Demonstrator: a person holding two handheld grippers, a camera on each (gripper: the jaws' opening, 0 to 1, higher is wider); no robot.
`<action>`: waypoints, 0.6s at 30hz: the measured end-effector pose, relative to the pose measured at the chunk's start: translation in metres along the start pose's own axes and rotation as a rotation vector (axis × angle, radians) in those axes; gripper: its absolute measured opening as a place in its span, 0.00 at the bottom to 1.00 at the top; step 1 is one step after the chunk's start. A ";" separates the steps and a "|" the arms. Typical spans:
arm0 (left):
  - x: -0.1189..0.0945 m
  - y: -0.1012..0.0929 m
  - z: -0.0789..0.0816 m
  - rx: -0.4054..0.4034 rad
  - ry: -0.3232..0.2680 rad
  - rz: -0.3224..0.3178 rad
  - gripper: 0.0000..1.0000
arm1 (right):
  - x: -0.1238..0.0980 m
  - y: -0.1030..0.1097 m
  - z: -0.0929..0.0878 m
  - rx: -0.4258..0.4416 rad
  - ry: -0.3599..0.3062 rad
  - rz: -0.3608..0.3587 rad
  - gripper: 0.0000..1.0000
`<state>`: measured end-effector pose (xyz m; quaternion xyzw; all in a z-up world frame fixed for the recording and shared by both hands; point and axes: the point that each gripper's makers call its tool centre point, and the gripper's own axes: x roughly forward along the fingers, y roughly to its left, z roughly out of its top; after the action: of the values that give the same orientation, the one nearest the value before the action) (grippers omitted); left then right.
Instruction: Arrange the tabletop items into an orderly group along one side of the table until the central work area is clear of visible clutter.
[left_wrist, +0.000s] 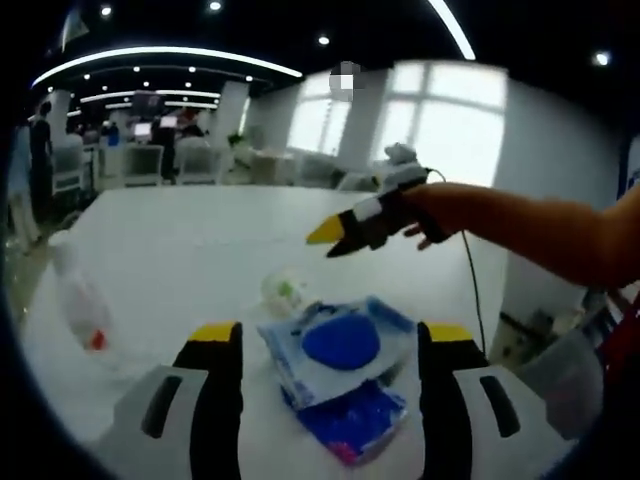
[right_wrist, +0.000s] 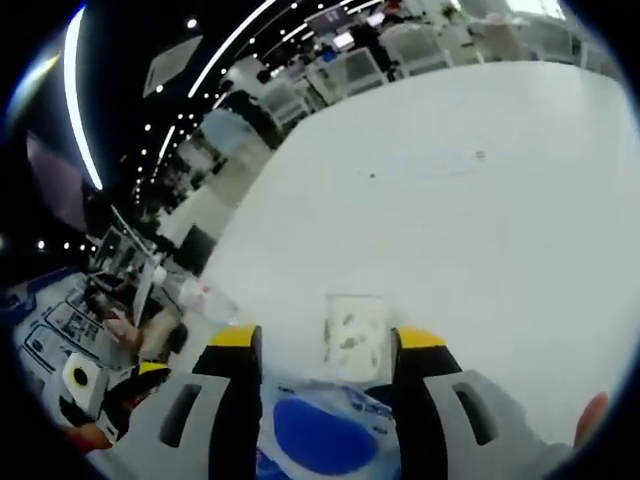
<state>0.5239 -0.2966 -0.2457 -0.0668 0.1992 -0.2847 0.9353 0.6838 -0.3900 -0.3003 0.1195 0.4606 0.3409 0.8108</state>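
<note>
While right tongs (right_wrist: 320, 345) frame a cup (right_wrist: 354, 337), left view shows a bottle (left_wrist: 82, 300).

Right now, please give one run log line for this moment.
left gripper: open over blue packet | right gripper: open, raised | clear bottle: lying at table edge

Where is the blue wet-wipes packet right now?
In the left gripper view, the blue wet-wipes packet lies on the white table between the left gripper's open jaws, just short of a small clear cup.
</note>
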 end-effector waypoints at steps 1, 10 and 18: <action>0.000 0.000 0.000 -0.002 0.000 0.002 0.67 | 0.003 -0.001 -0.001 -0.007 0.017 -0.007 0.51; 0.003 0.001 -0.006 -0.015 0.014 -0.008 0.65 | 0.033 -0.008 -0.010 0.007 0.144 -0.053 0.55; 0.002 0.005 -0.009 -0.029 0.021 -0.006 0.64 | 0.054 -0.013 -0.019 -0.007 0.225 -0.080 0.57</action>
<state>0.5248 -0.2933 -0.2555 -0.0778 0.2129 -0.2851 0.9313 0.6923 -0.3664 -0.3534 0.0593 0.5521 0.3211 0.7672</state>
